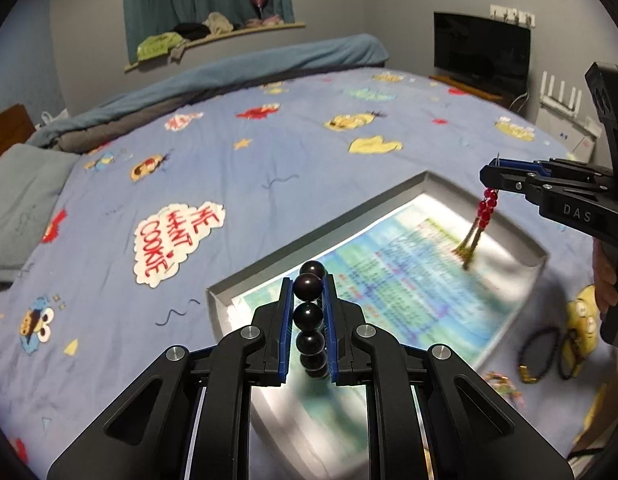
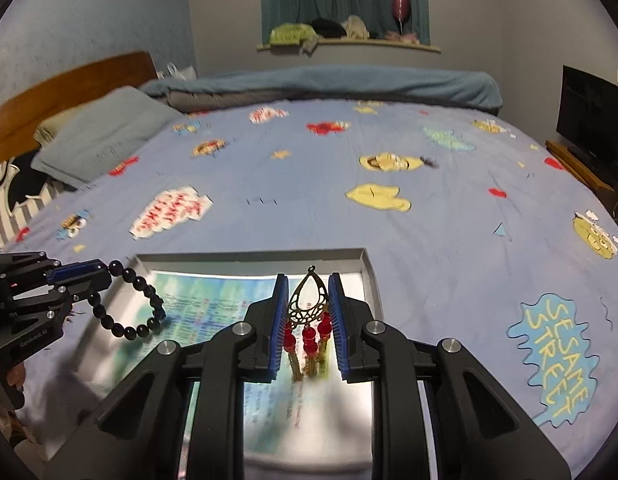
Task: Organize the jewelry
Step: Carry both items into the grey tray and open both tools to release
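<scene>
Bedspread (image 2: 309, 184) in light blue, printed with cartoon patches and a "SESAME STREET" bubble, covers the bed; a shallow grey tray (image 2: 253, 259) lies on its near part, lined with a printed sheet of blurred green, blue and red text; the left gripper (image 1: 308, 300) has its jaws closed on a black bead bracelet (image 1: 308, 316), the blue pads pressing the beads from both sides; in the right wrist view that bracelet (image 2: 127, 306) hangs as a loop from the left gripper (image 2: 103, 276) above the left edge of the tray; the right gripper (image 2: 308, 312) has its jaws closed on a dangling earring (image 2: 308, 312), a gold filigree teardrop with red beads and gold tassels below it, held upright between the blue pads; in the left wrist view the same earring (image 1: 483, 216) hangs from the tips of the right gripper (image 1: 493, 170) above the right part of the tray, its tassels blurred; whether they touch the sheet cannot be told; on the bedspread just right of the tray lie two dark bead bracelets (image 1: 547, 350), and nearer still a small multicoloured piece (image 1: 503, 386) too blurred to name; a dark television (image 1: 481, 50) stands at the far right, and a window ledge (image 2: 349, 42) under teal curtains holds heaped clothes.
</scene>
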{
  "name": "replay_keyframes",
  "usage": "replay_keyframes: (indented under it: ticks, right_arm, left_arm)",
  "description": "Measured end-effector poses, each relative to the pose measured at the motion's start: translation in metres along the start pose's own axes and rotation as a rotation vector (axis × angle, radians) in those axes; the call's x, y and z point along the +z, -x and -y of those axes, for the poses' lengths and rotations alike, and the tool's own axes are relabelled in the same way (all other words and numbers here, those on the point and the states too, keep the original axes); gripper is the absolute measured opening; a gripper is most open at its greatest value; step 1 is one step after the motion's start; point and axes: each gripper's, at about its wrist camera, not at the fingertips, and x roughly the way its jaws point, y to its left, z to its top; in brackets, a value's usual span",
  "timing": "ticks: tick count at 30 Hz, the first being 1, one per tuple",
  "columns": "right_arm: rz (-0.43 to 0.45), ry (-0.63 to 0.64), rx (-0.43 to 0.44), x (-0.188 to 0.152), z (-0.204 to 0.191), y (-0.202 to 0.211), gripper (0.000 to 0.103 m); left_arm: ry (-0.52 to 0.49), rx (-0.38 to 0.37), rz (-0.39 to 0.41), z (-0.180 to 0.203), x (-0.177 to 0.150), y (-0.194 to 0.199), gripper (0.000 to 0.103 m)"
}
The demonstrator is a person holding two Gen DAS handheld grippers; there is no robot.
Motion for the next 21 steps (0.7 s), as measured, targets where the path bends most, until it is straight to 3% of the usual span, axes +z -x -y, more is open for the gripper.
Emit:
replay_keyframes:
  ticks: [13,21]
  right_arm:
    - [-0.184,-0.018,-0.058,0.013,0.010,-0.082,0.020]
    - [-0.200,-0.018,-0.039,0.013,0.010,-0.089,0.022]
  left_arm:
    - [0.062,0.088,-0.106,-0.037,0.000,-0.062,0.015]
    - [0.070,0.094,-0.151,-0.043,-0.003,-0.077,0.015]
